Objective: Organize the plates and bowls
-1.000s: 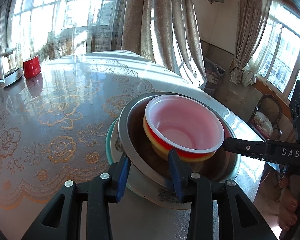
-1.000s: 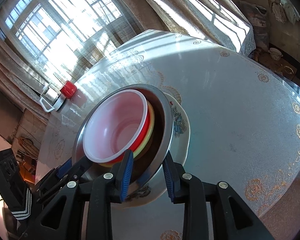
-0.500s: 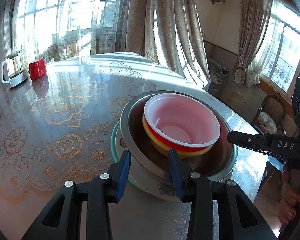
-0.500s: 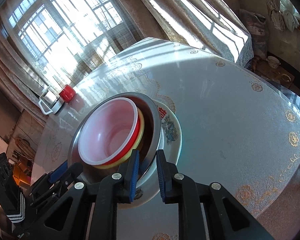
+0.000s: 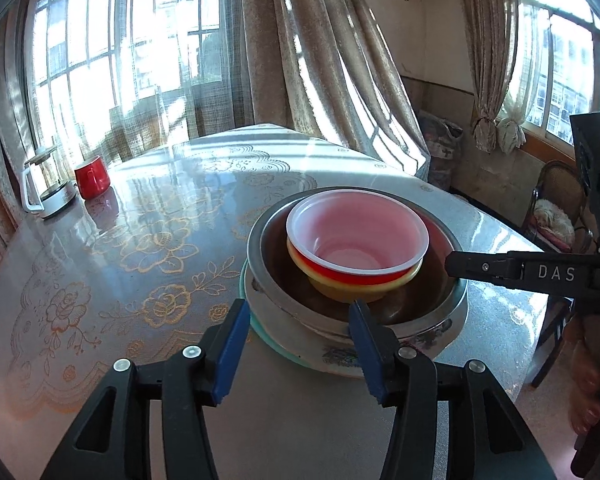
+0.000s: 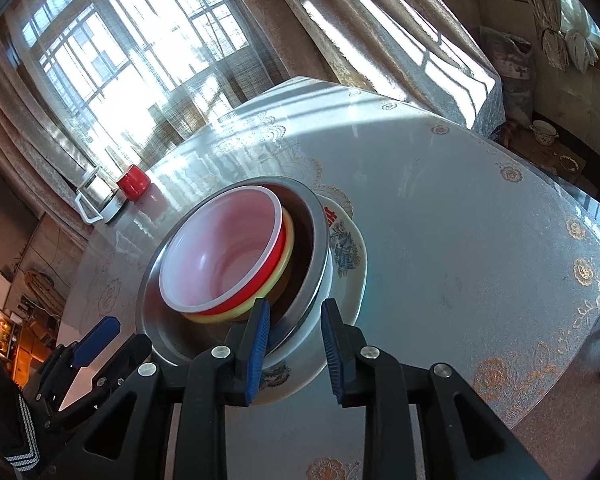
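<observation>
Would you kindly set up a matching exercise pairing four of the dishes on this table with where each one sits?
Things:
1. red bowl
2. yellow bowl
3. steel bowl
4. red mug

Places:
A. on the flowered plate
B. beside the kettle at the table's far side
C. top of the stack
D. directly under the red bowl

Pairs: 1-C, 2-D, 3-A, 4-B
</observation>
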### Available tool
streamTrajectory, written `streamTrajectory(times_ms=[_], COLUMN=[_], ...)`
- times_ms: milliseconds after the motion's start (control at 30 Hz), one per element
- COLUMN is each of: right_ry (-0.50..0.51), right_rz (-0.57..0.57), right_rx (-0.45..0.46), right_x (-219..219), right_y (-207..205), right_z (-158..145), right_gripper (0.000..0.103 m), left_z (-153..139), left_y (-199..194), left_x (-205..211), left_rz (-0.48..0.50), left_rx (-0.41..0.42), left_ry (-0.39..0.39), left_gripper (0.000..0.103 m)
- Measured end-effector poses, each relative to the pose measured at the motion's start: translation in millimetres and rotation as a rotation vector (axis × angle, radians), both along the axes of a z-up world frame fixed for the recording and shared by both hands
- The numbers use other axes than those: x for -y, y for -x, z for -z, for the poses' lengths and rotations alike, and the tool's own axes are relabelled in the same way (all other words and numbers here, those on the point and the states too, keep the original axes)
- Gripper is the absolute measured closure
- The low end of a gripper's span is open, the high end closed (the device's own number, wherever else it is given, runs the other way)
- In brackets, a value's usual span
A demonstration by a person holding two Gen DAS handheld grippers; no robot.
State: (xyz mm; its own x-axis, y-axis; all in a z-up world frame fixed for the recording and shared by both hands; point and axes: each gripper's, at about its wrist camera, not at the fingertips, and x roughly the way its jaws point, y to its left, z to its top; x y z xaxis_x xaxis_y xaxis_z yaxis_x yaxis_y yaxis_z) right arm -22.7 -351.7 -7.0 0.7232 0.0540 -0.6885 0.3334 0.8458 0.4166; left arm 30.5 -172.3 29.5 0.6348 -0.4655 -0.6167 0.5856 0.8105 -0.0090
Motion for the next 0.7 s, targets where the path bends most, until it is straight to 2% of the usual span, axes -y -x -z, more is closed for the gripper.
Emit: streamTrajectory(times_ms=[333, 533, 700], right_ry=[0.037, 0.087, 0.148], right_rz=[-0.017, -0.043, -0.043], right_rx=[0.010, 0.022, 0.063], right_x=[-11, -23, -33], right_y=[7, 12, 25], right_z=[-3, -6, -10], right_gripper=[0.073, 0.073, 0.069], left_z=[4, 8, 15], left_y=[14, 16, 18], left_x=[-14, -23, -27], left_rz=[-0.043, -0.100, -0.152], left_rx=[-0.066, -0.087, -0.110], left_ry=[0.031, 0.019, -0.010], left_gripper=[0.024, 0.001, 0.000])
